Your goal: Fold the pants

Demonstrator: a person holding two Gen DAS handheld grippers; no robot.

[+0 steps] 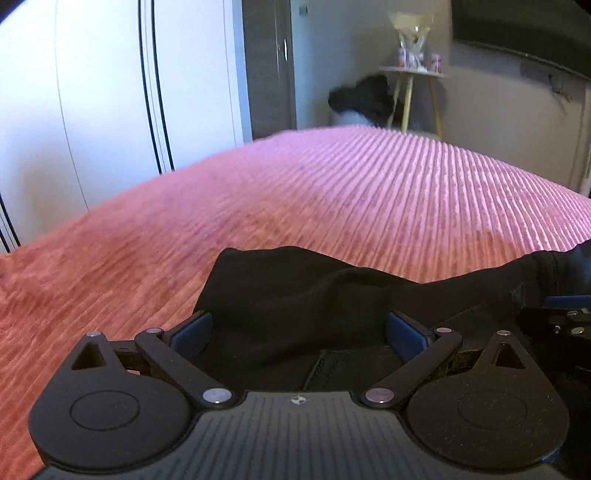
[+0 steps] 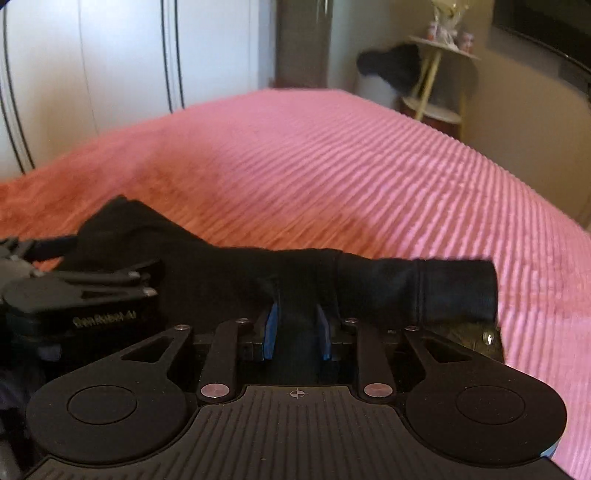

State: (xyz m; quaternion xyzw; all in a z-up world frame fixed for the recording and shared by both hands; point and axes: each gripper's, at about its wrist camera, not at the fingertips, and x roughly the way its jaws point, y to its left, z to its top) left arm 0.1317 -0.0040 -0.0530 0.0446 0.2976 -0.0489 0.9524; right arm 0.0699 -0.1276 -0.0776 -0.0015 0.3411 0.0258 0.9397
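Note:
Black pants (image 1: 295,288) lie bunched on a pink ribbed bedspread (image 1: 332,192). My left gripper (image 1: 299,332) stands open over them. Its blue pads (image 1: 192,330) are wide apart, with the cloth lying loosely between. From there the pants stretch right to my right gripper (image 1: 561,306) at the frame's edge. In the right wrist view my right gripper (image 2: 298,330) is shut on a narrow fold of the pants (image 2: 406,288). A cuffed leg end sticks out to the right above the bedspread (image 2: 332,166). The left gripper (image 2: 147,284) shows side-on at the left.
White wardrobe doors (image 1: 110,92) stand beyond the bed's far left edge. A small round side table (image 1: 413,74) with a vase sits in the far corner, a dark garment (image 1: 362,96) heaped beside it. A dark screen (image 1: 517,29) hangs on the right wall.

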